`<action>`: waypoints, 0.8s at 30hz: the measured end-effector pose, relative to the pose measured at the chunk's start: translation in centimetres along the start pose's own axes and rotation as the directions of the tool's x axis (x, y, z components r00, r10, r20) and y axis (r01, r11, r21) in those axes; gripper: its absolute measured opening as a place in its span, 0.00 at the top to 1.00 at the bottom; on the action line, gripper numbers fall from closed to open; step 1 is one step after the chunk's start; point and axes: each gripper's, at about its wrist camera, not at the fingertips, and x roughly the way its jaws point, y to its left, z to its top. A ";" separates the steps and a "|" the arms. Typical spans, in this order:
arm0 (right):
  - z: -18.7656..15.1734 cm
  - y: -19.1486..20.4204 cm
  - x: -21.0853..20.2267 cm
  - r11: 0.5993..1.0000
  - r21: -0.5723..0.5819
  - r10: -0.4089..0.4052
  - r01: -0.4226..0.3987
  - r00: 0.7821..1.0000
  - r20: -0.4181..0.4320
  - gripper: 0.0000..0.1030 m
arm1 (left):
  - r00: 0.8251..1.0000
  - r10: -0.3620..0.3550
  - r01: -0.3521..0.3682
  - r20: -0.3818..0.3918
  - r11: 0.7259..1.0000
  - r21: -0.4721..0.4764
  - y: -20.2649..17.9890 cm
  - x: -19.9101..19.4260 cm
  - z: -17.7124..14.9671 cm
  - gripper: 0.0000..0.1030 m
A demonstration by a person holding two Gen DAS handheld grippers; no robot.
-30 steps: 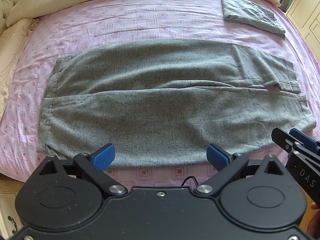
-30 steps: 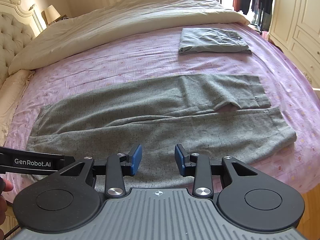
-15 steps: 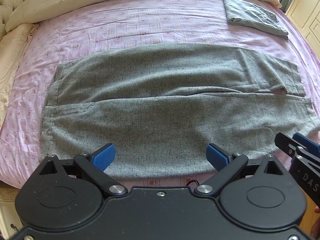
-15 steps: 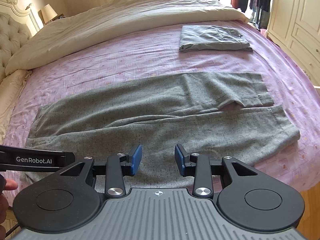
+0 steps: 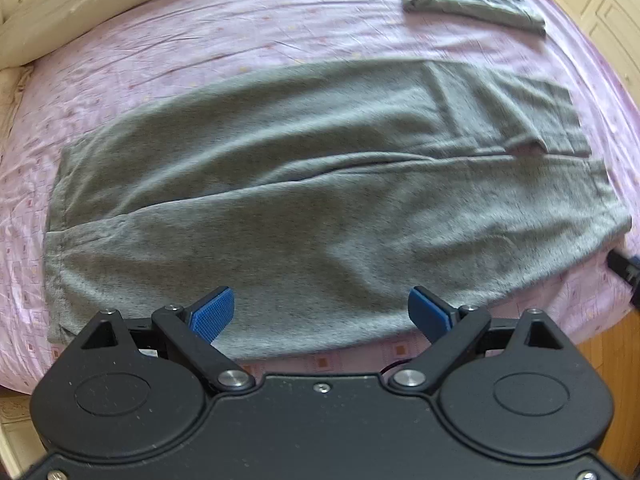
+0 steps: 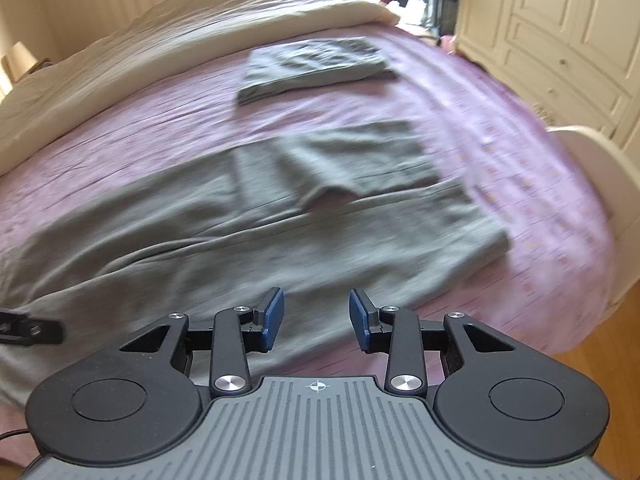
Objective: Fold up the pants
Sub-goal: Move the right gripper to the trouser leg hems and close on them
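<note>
Since the earlier frame you swung both grippers closer over the grey pants [image 5: 304, 208], blurring both views. The pants lay flat, legs side by side, across the pink bedsheet [image 5: 248, 28]. Your left gripper [image 5: 322, 314] stood wide apart and empty above their near edge; your right gripper [image 6: 316, 318] was parted, gripping nothing.

Left gripper [image 5: 322, 312] wide open; right gripper [image 6: 316, 318] part open (both empty).
</note>
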 end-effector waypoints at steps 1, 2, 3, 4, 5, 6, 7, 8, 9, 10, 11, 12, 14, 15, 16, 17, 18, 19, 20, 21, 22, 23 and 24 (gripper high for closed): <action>0.3 -1.3 0.5 1.000 -0.009 -0.029 0.029 0.999 0.015 0.66 | 1.000 0.003 -0.003 0.003 1.000 0.007 -1.0 0.1 0.2 0.09; 0.6 -2.7 1.0 0.998 -0.023 -0.060 0.060 0.998 0.029 0.66 | 1.000 0.023 -0.023 0.003 1.000 0.010 -2.1 0.2 0.3 0.09; 1.0 -4.0 1.5 0.995 -0.039 -0.090 0.091 0.995 0.039 0.66 | 0.999 0.040 -0.040 -0.009 0.999 0.013 -3.0 0.4 0.4 0.09; 1.2 -5.3 2.0 0.992 -0.057 -0.113 0.116 0.992 0.048 0.66 | 0.999 0.045 -0.045 -0.013 0.999 0.013 -4.0 0.6 0.6 0.09; 1.5 -6.6 2.6 0.988 -0.074 -0.128 0.132 0.990 0.061 0.66 | 0.999 0.041 -0.041 -0.022 0.999 0.018 -4.9 0.9 0.8 0.09; 1.8 -8.0 3.2 0.987 -0.083 -0.134 0.140 0.988 0.075 0.66 | 0.998 0.056 -0.055 -0.030 0.998 0.020 -5.8 1.3 0.9 0.09; 2.2 -9.4 3.9 0.987 -0.088 -0.125 0.131 0.989 0.077 0.66 | 0.997 0.075 -0.075 -0.028 0.997 0.012 -6.7 1.6 1.1 0.10; 2.6 -10.7 4.7 0.989 -0.095 -0.104 0.110 0.993 0.061 0.66 | 0.996 0.087 -0.087 -0.025 0.996 0.003 -7.6 1.7 1.3 0.10; 3.2 -11.8 5.7 0.990 -0.102 -0.089 0.093 0.995 0.039 0.66 | 0.995 0.099 -0.099 -0.018 0.995 -0.005 -8.4 2.0 1.4 0.10; 3.7 -12.8 6.7 0.991 -0.105 -0.078 0.081 0.997 0.024 0.66 | 0.994 0.111 -0.111 -0.017 0.994 -0.012 -9.1 2.2 1.6 0.12; 4.2 -13.6 7.7 0.992 -0.109 -0.065 0.066 0.998 0.013 0.66 | 0.993 0.120 -0.120 -0.014 0.993 -0.022 -9.7 2.3 1.7 0.14; 4.6 -14.4 8.6 0.992 -0.115 -0.045 0.045 0.999 -0.005 0.66 | 0.991 0.131 -0.131 -0.009 0.991 -0.033 -10.3 2.6 1.8 0.16; 5.4 -15.5 10.6 0.991 -0.134 -0.006 0.000 0.999 -0.049 0.66 | 0.990 0.141 -0.141 -0.017 0.988 -0.058 -11.2 2.9 1.9 0.16; 5.7 -16.0 11.6 0.989 -0.146 0.012 -0.022 0.998 -0.067 0.66 | 0.990 0.142 -0.143 -0.019 0.987 -0.072 -11.5 3.1 2.0 0.16; 5.9 -16.4 12.5 0.987 -0.158 0.028 -0.041 0.996 -0.081 0.66 | 0.989 0.145 -0.147 -0.024 0.985 -0.088 -11.8 3.3 2.0 0.16; 6.1 -16.8 13.4 0.984 -0.169 0.038 -0.054 0.995 -0.097 0.66 | 0.987 0.156 -0.159 -0.034 0.982 -0.103 -12.1 3.4 1.9 0.16; 6.2 -17.2 14.3 0.982 -0.178 0.046 -0.066 0.992 -0.118 0.66 | 0.985 0.167 -0.171 -0.044 0.978 -0.118 -12.3 3.5 1.8 0.16; 6.3 -17.6 15.2 0.980 -0.179 0.057 -0.082 0.989 -0.139 0.66 | 0.983 0.174 -0.180 -0.051 0.975 -0.133 -12.5 3.6 1.8 0.16; 6.5 -18.1 16.0 0.980 -0.174 0.070 -0.098 0.985 -0.158 0.66 | 0.981 0.183 -0.189 -0.059 0.971 -0.148 -12.5 3.6 1.6 0.16; 6.5 -18.5 16.5 0.980 -0.163 0.082 -0.111 0.981 -0.174 0.66 | 0.980 0.189 -0.198 -0.067 0.967 -0.163 -12.7 3.6 1.6 0.16; 6.5 -18.9 17.1 0.981 -0.145 0.101 -0.129 0.977 -0.187 0.66 | 0.978 0.197 -0.206 -0.072 0.963 -0.175 -12.8 3.7 1.4 0.16; 6.6 -19.4 17.5 0.981 -0.122 0.128 -0.154 0.971 -0.200 0.66 | 0.976 0.201 -0.213 -0.081 0.960 -0.183 -12.9 3.7 1.4 0.16; 6.6 -19.8 17.9 0.979 -0.097 0.154 -0.178 0.965 -0.212 0.66 | 0.975 0.206 -0.219 -0.086 0.958 -0.187 -13.0 3.7 1.3 0.16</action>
